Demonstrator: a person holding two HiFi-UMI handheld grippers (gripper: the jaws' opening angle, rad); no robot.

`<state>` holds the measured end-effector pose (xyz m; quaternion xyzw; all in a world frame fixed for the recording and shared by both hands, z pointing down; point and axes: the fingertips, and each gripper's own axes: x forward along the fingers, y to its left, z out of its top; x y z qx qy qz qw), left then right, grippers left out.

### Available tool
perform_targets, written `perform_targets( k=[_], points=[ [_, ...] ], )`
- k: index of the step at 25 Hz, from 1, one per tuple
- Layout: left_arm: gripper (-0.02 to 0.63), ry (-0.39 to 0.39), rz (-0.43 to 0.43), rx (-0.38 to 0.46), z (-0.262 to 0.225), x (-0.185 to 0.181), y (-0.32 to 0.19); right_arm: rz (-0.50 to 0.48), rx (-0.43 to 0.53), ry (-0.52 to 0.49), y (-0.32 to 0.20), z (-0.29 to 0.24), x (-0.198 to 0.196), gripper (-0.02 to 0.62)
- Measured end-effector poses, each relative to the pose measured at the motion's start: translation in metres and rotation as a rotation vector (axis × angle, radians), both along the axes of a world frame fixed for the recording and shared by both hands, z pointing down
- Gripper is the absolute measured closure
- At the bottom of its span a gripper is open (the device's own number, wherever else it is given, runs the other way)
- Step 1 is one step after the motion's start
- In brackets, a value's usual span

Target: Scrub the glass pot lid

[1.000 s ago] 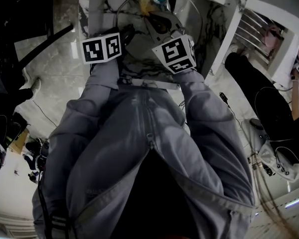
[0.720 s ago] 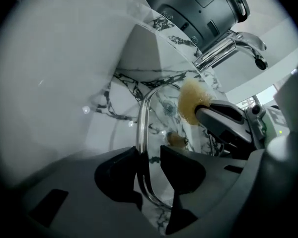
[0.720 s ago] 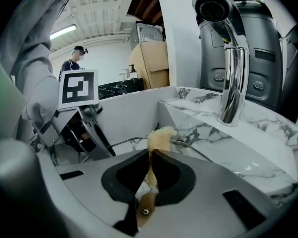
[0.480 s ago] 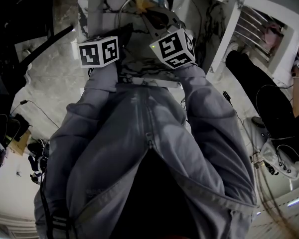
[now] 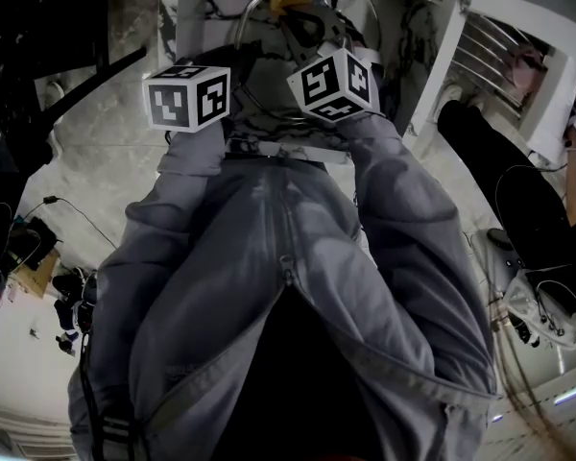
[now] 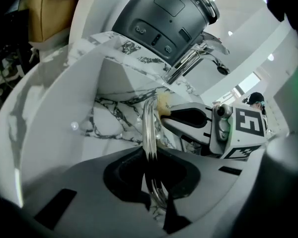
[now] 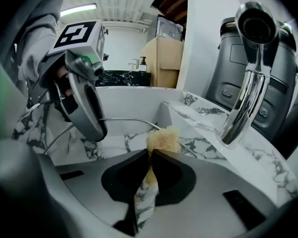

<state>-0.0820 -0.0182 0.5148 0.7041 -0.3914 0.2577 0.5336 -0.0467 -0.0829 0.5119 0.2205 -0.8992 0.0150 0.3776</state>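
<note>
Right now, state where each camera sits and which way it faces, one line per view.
Head view: on the person's head, looking steeply down at grey sleeves and both marker cubes.
Left gripper view: on the left gripper, whose jaws have just been closing on the glass pot lid rim, facing the faucet.
Right gripper view: on the right gripper, shut on the sponge, facing into the sink.
Shared: both gripper views show the lid, the faucet and the other gripper.

A kitchen: marble sink [image 7: 124,103], chrome faucet [image 7: 248,78], cooker [image 6: 161,14].
</note>
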Motion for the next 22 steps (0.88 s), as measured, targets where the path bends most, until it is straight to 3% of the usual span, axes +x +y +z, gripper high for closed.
perform_targets(
  k=[3,8,16,22],
  points=[
    [0.554,-0.009,0.009,-0.003,-0.001,-0.004,0.002,-0.029,0.022,0.022,0.003,0.001,-0.007,0.554],
    [0.552,-0.020,-0.005,0.001,-0.001,-0.006,0.007,-0.159,0.019,0.086,0.030,0.012,-0.019,0.554],
    [0.552,-0.022,-0.034,0.010,-0.001,-0.007,0.010,-0.258,-0.109,0.094,0.082,0.017,-0.018,0.554],
    [0.552,-0.030,-0.050,0.019,-0.001,-0.012,0.011,-0.349,-0.272,0.050,0.130,0.014,-0.021,0.554]
  ],
)
